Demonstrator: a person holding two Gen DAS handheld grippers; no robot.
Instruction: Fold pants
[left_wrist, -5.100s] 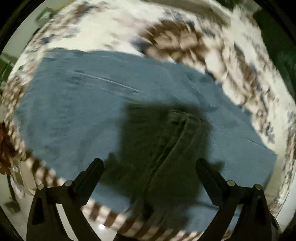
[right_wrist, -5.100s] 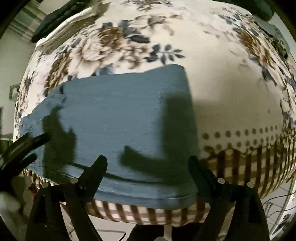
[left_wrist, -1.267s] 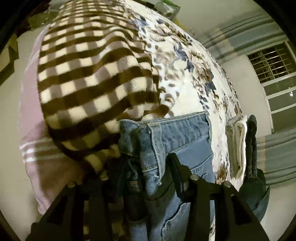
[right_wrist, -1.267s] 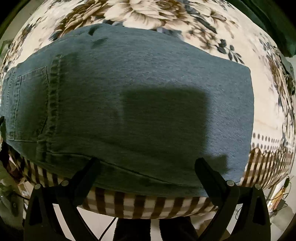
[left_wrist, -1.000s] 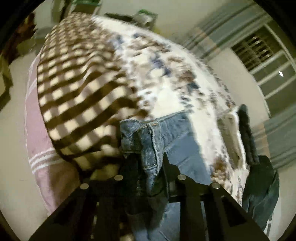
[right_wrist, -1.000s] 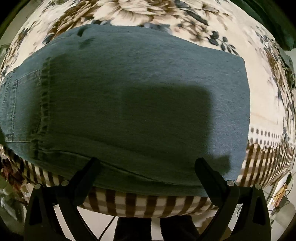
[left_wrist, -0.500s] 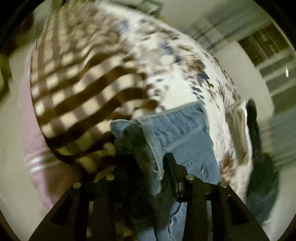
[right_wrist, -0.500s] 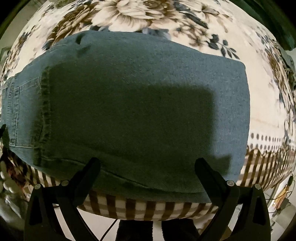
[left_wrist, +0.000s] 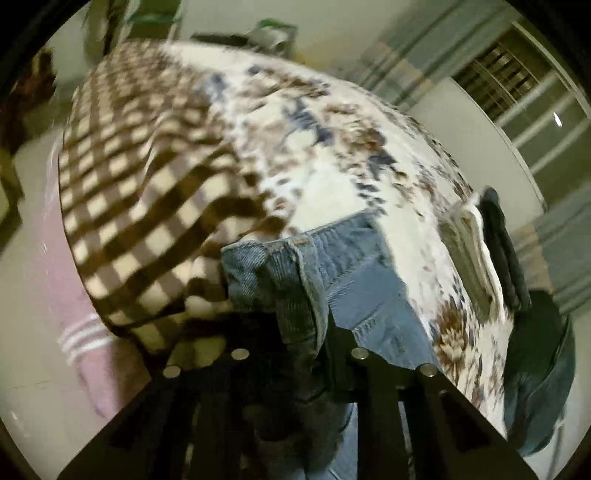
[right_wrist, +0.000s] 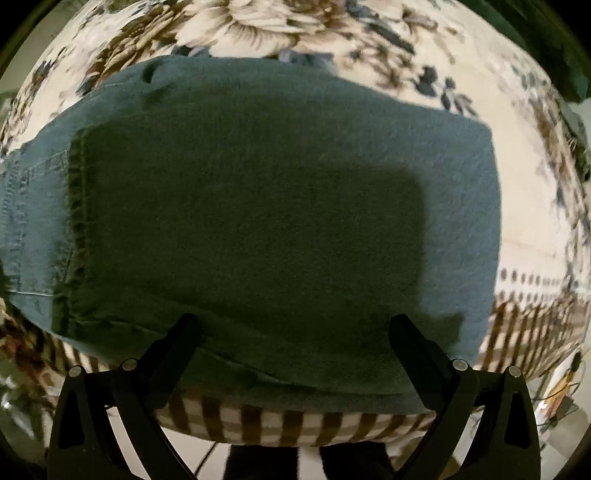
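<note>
Blue denim pants (right_wrist: 280, 206) lie folded on a bed, their near edge by the bed's front edge. My right gripper (right_wrist: 295, 332) is open and empty, hovering just above that near edge with its shadow on the denim. My left gripper (left_wrist: 295, 332) is shut on the pants' waistband (left_wrist: 291, 280) at the bed's corner; the bunched band with a belt loop sticks up between the fingers. The rest of the pants (left_wrist: 369, 295) stretches away to the right in that view.
The bed has a floral blanket (right_wrist: 517, 206) with a brown checked border (left_wrist: 140, 206) hanging over the edge. Folded dark and light garments (left_wrist: 491, 254) lie on the far side of the bed. A pink sheet (left_wrist: 74, 325) shows below the blanket.
My left gripper, holding the waistband, has shifted and tilted, with the view blurred by motion. My right gripper has moved slightly closer to the denim and stays open.
</note>
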